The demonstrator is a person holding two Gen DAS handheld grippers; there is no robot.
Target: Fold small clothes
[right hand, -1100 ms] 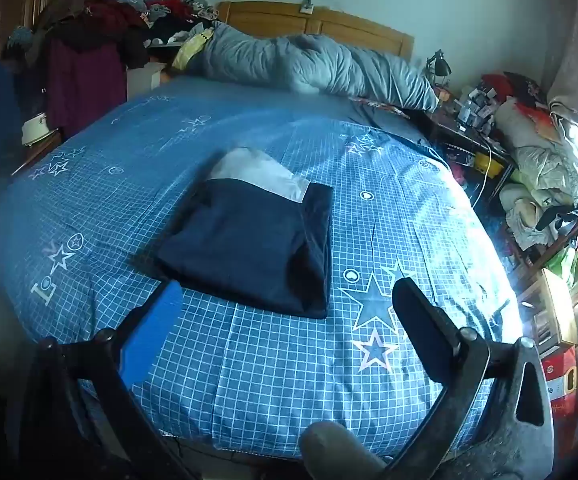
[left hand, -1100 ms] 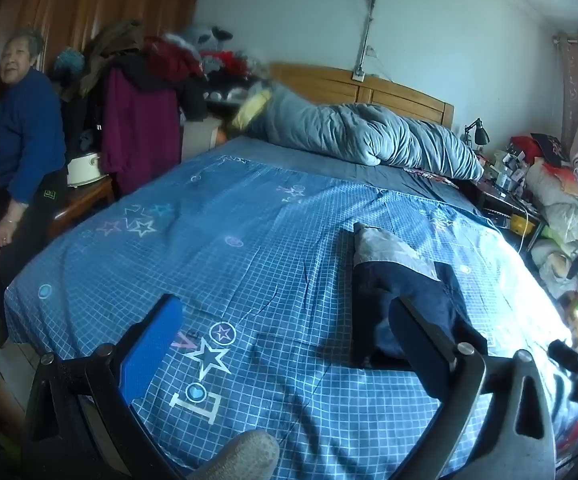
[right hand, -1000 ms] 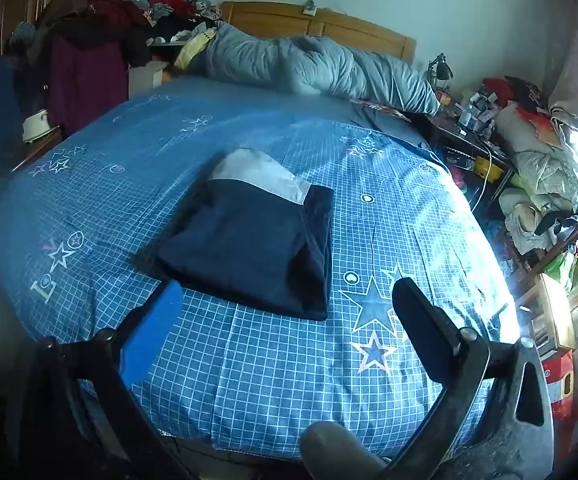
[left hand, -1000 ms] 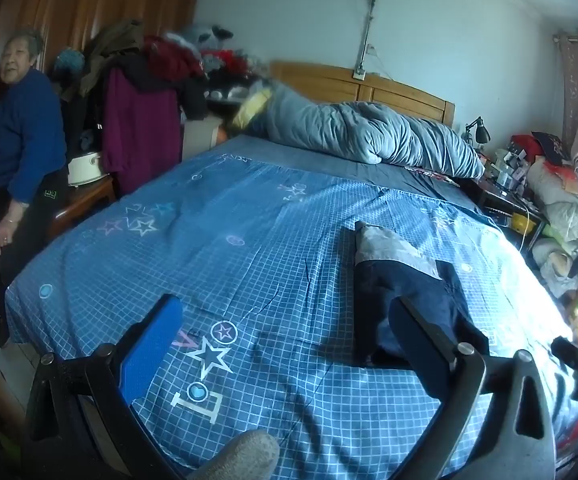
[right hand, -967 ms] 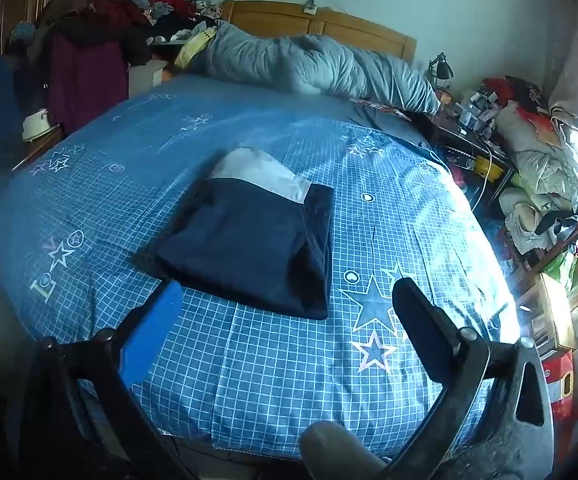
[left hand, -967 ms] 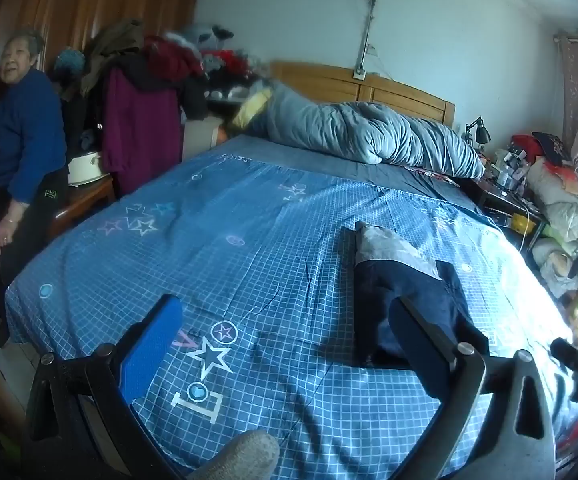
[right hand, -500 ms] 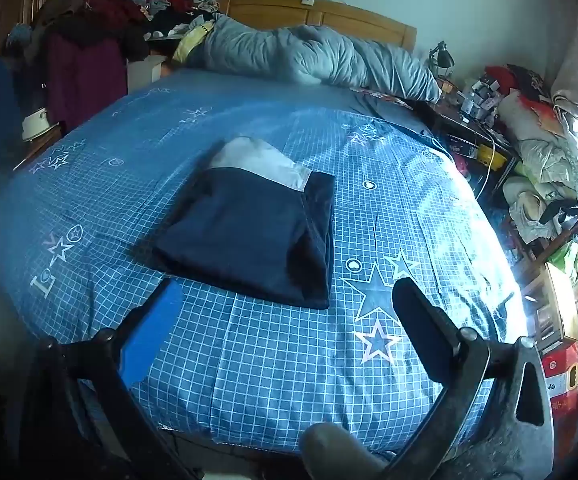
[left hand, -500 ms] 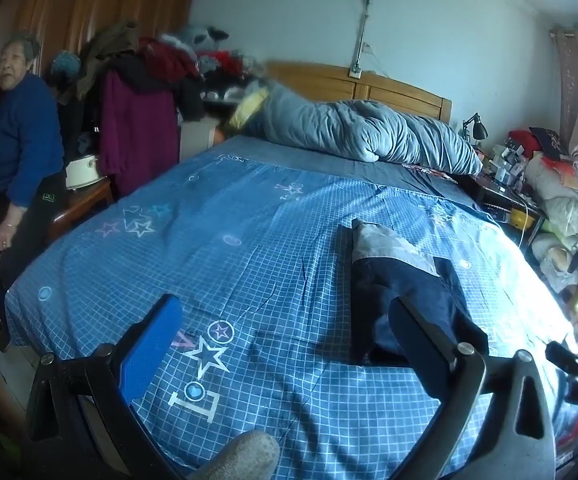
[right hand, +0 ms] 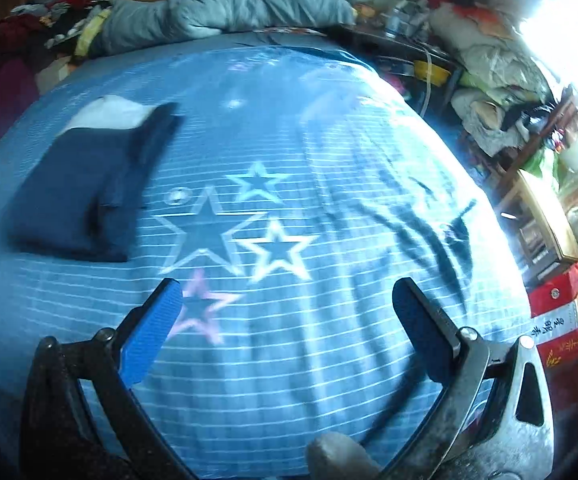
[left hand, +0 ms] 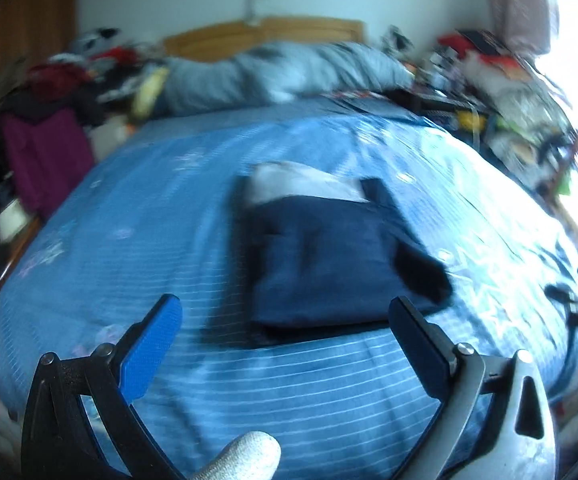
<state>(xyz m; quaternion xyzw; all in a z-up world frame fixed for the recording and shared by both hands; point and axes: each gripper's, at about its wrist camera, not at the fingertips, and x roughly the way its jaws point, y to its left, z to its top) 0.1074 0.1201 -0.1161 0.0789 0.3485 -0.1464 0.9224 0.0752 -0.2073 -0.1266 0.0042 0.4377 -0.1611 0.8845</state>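
The left gripper (left hand: 285, 320) stands released, jaws spread wide and holding nothing, poised above the near edge of the bed (left hand: 137, 208). Directly ahead of it at 12 o'clock lies the garment (left hand: 329, 256), a dark navy piece with a pale grey band at its far end, set down flat as a compact rectangle on the blue checked bedsheet; one dark corner sticks out at its right near edge. The right gripper (right hand: 285, 308) is likewise released and empty, over bare sheet printed with stars (right hand: 209, 232); from there the garment (right hand: 77, 188) sits at about 10 o'clock, well apart from the jaws. Neither tool touches the cloth. Judgement: the folding of this piece appears essentially complete, the layers lying stacked and squared, with only the protruding corner possibly wanting a tuck. No further unfolded small clothes are visible on the sheet. Both views are motion-blurred, so finer creases cannot be assessed. A rumpled grey quilt (right hand: 225, 8) lies by the headboard at 12 o'clock.
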